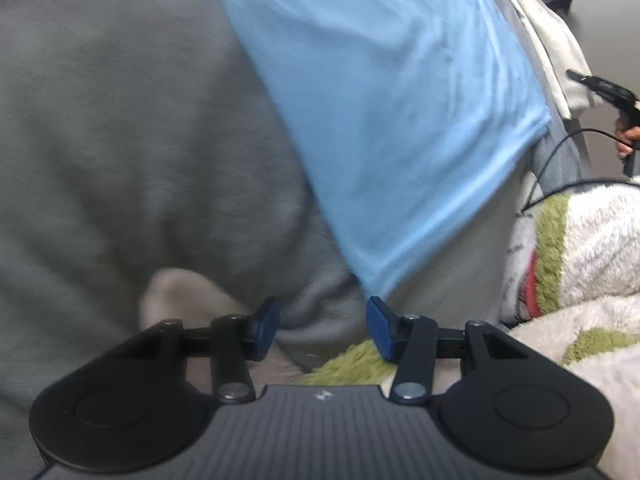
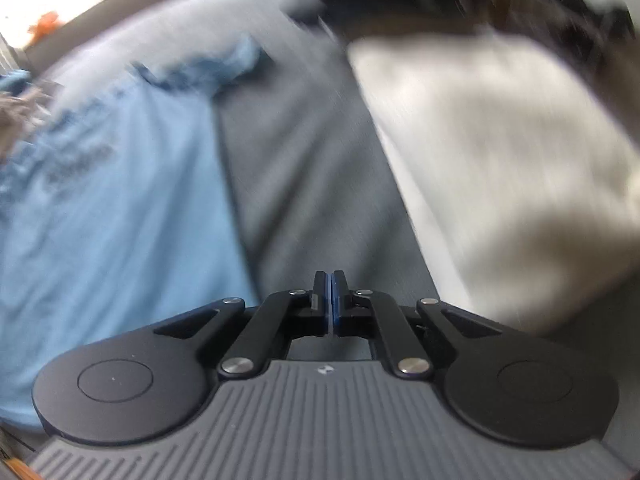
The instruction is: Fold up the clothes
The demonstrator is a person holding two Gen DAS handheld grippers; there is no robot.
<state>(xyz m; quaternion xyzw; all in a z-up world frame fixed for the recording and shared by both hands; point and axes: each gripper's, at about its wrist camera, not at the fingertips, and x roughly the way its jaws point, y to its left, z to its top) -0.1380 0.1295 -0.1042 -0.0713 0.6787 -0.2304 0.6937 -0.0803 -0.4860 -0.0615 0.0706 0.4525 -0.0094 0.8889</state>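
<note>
Right wrist view is heavily motion-smeared; edges streak and fine detail is lost. The dark shapes along its top edge cannot be identified, nor can the bright patch and orange speck at top left. The blue shirt [image 2: 108, 208] runs off the left edge there; a sleeve-like flap sticks out at its top, and dark marks on the chest are too blurred to read. Left wrist view is sharper but the shirt [image 1: 384, 120] is cut off at the top. The shirt is thin, smooth light-blue knit with a straight stitched hem, lying flat on the grey sheet [image 1: 120, 140], which is soft, matte, and gently rumpled into shallow folds. What carries the sheet is not visible. To the right of the shirt lies a cream folded cloth [image 2: 500, 168], blocky, its texture lost to blur. Below and right of the shirt's hem corner sits a fluffy blanket [image 1: 580, 240], long-pile, white with green bands and a red stripe. A black cable [image 1: 560, 148] loops just right of the shirt. Left tongs [image 1: 322, 328]: blue pads spread apart, nothing between them, just below the shirt's near corner. Right tongs [image 2: 333, 300]: pads pressed flat together, empty, over bare sheet right of the shirt.
</note>
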